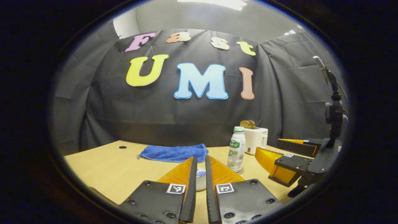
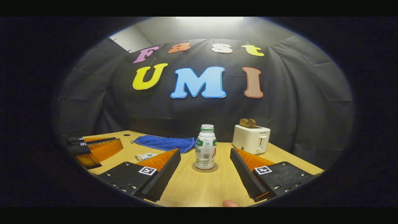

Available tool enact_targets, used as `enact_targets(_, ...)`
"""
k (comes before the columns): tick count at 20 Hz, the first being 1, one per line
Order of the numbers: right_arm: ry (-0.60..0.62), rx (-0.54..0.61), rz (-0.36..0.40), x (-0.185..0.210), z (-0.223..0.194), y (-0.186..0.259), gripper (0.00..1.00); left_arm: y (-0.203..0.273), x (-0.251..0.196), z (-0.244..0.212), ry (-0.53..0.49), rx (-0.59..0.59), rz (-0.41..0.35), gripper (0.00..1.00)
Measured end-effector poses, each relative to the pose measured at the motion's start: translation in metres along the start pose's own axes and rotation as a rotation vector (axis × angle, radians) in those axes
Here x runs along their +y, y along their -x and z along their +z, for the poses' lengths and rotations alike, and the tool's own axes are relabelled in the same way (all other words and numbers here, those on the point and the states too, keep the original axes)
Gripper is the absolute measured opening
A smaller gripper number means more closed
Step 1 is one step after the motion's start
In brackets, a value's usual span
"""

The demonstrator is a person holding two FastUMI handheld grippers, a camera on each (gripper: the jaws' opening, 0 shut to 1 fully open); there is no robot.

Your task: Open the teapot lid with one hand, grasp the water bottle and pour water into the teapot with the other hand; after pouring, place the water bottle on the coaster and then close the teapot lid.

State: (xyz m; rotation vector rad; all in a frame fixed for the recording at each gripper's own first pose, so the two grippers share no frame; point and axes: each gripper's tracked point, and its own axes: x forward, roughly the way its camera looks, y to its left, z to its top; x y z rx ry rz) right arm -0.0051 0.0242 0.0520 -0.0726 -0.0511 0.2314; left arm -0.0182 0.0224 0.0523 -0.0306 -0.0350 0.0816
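Left gripper (image 1: 199, 163) jaws stand nearly closed, a narrow gap between them, with the teapot (image 1: 201, 179) seen through that gap; contact cannot be confirmed. Right gripper (image 2: 205, 155) jaws stand wide apart, gripping nothing. The water bottle (image 2: 205, 151) stands upright on the coaster (image 2: 205, 169) at 12 o'clock between them (cap off). A blue towel (image 2: 166, 143) lies at 10 o'clock, a toaster (image 2: 251, 139) at 2 o'clock, all on the table (image 2: 199, 189).

Desk (image 2: 192, 186): light wood-grain surface, smooth, matt. Water bottle (image 2: 205, 147): translucent plastic with a glossy printed wrap. Coaster (image 2: 205, 169): matt, woven-looking texture. Towel (image 2: 164, 142): soft, napped cloth. Toaster (image 2: 251, 138): smooth, semi-gloss plastic casing. Teapot (image 1: 201, 178): glossy, glazed-looking ceramic. Booth wall (image 2: 295, 102): matt, creased cloth.
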Motion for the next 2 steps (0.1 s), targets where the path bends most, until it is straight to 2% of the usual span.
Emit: enact_targets(2, 0.003, 0.000, -0.006, 0.0040, -0.0070, 0.0081, 0.98, 0.0079, -0.0009, -0.0059, -0.001, 0.000, 0.009, 0.22)
